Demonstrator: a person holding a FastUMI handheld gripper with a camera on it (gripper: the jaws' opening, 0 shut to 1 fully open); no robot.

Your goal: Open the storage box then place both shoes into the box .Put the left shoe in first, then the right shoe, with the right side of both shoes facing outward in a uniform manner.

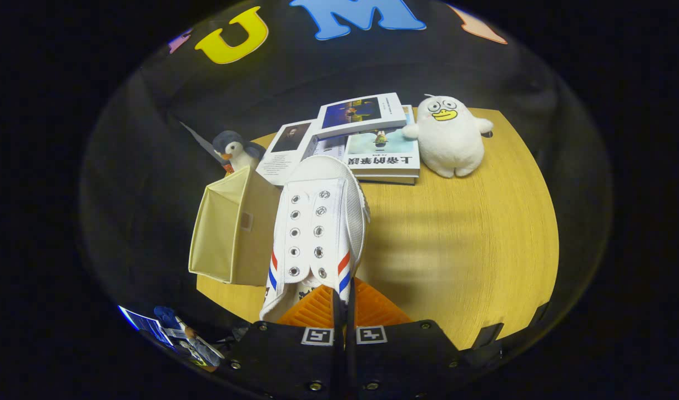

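Closest in, the hand-held gripper (343, 311) has its two fingers pinched together on the heel end of a white shoe (318, 233), gripping what looks like the heel collar; the gap between them is nearly nil. The shoe hangs ahead of the fingers, toe pointing away, with red and blue stripes on both flanks and empty eyelets facing up. It appears lifted clear of the table (461, 239), though how high cannot be told.

Just to the shoe's left stands the beige storage box (228, 228), open at the top, sitting at the table's near-left corner with its outer wall flush with the edge. No other shoe can be seen inside it from here.

My guess is the thin pinch is the main risk: a long shoe held by its heel may swing or twist and slip out, or land facing the wrong way. Nudging the soft box wall could also push the box off the table's edge.

To the right the table is bare wood with plenty of room to swing. Beyond the toe lie stacked books (367, 139), a toy penguin (236, 150) behind the box and a white plush duck (450, 139), which crowd the far side.
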